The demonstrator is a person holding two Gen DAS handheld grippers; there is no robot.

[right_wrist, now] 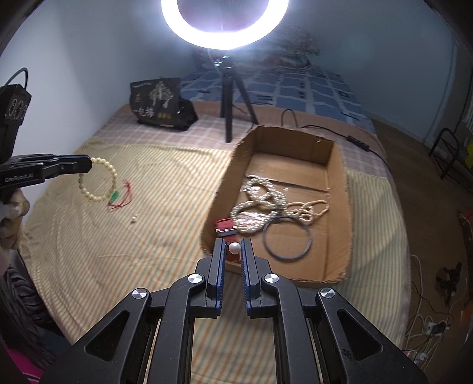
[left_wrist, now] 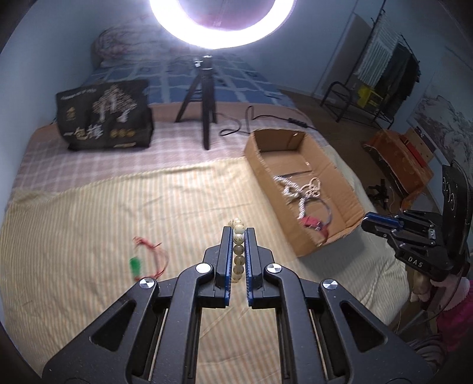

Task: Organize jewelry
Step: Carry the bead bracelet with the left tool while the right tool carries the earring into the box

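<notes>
I'm over a bed w/ a yellow striped sheet [left_wrist: 97, 236] as the work surface, bedroom behind it.

Nearest, my left gripper [left_wrist: 239, 236] is clamped narrow on a cream bead bracelet [left_wrist: 238, 245]; the beads run up between the fingers and poke past the tips. In the right wrist view the bracelet's loop hangs from those tips above the sheet. Just left of it on the sheet lies a red cord with a green pendant [left_wrist: 147, 260], and nearer the box a small loose pearl [right_wrist: 134, 218].

My right gripper [right_wrist: 233, 249] is pinched on a white pearl bead [right_wrist: 234, 248], held at the near left corner of the cardboard box [right_wrist: 340, 183], about at its rim; can't tell if it's inside or above.

Inside the box: a red clip-like piece [right_wrist: 224, 227] at the near left, a pile of pearl strands [right_wrist: 260, 203] mid-box, a thinner bead strand [right_wrist: 310, 209] to the right of it, and a dark bangle [right_wrist: 286, 237] flat on the floor, overlapping the strands' near edge.

Farther back: a pink checked cover, a black bag w/ a gold tree print [left_wrist: 105, 115] far left, a tripod [left_wrist: 204, 100] carrying the ring light [left_wrist: 221, 26], and its cable [left_wrist: 266, 118] trailing past the box's far wall. A blue checked quilt beyond. Far right off the bed, a clothes rack [left_wrist: 381, 71].
</notes>
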